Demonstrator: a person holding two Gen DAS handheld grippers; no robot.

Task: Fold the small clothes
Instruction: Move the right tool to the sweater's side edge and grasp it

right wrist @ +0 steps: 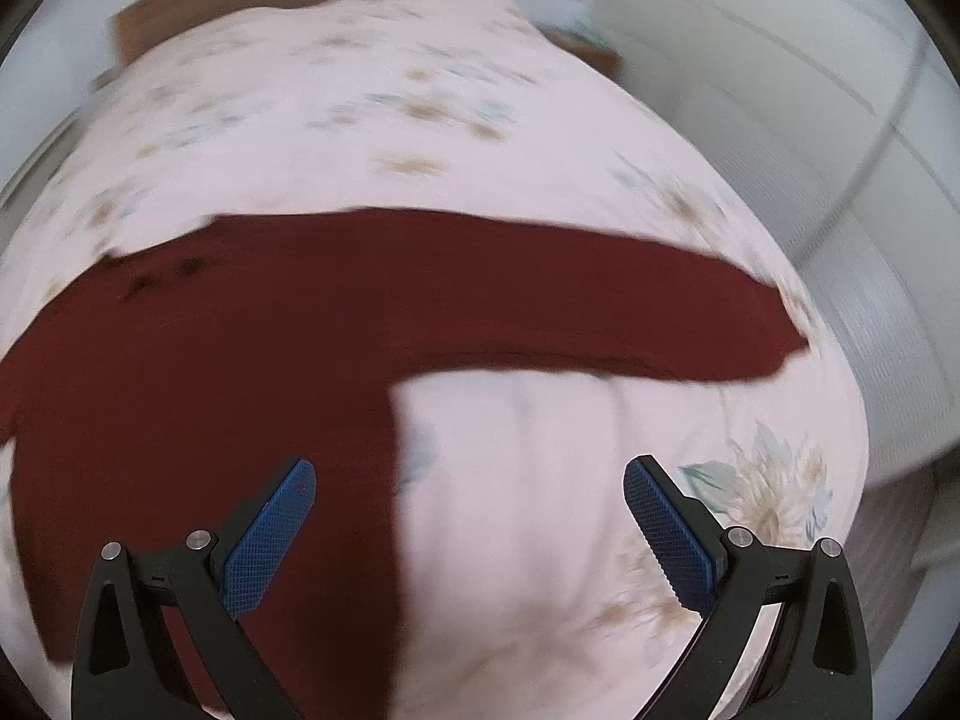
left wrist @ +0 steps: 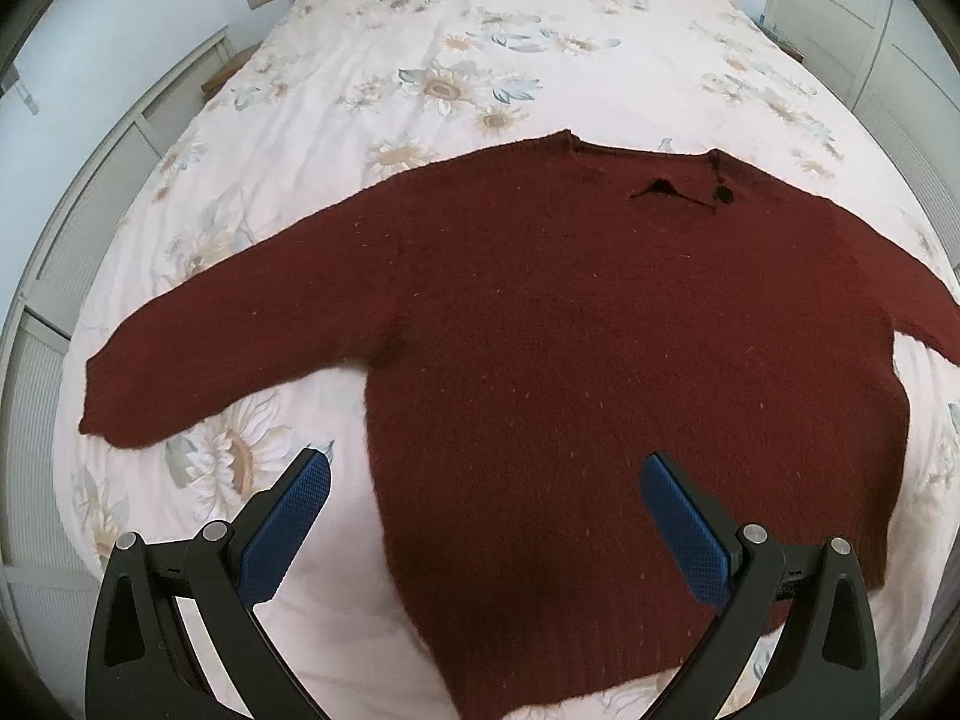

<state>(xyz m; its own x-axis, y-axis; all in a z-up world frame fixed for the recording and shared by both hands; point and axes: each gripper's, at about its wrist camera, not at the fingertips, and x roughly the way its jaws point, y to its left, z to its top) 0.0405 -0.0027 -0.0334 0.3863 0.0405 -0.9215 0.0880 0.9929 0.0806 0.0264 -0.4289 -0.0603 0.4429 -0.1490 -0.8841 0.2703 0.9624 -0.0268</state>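
Left hand-held gripper (left wrist: 486, 474) wide apart above sweater (left wrist: 600, 330) hem, holding nothing. Right hand-held gripper (right wrist: 468, 480) likewise apart, empty, beside right sleeve (right wrist: 600, 318). Sweater spread flat on bed (left wrist: 480, 48), sleeves out. No fold made yet; whole job left.

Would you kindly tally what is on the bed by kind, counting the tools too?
Dark red sweater: 1
Floral bedspread: 1
Tools, left tool and right tool, both open: 2
Total: 4
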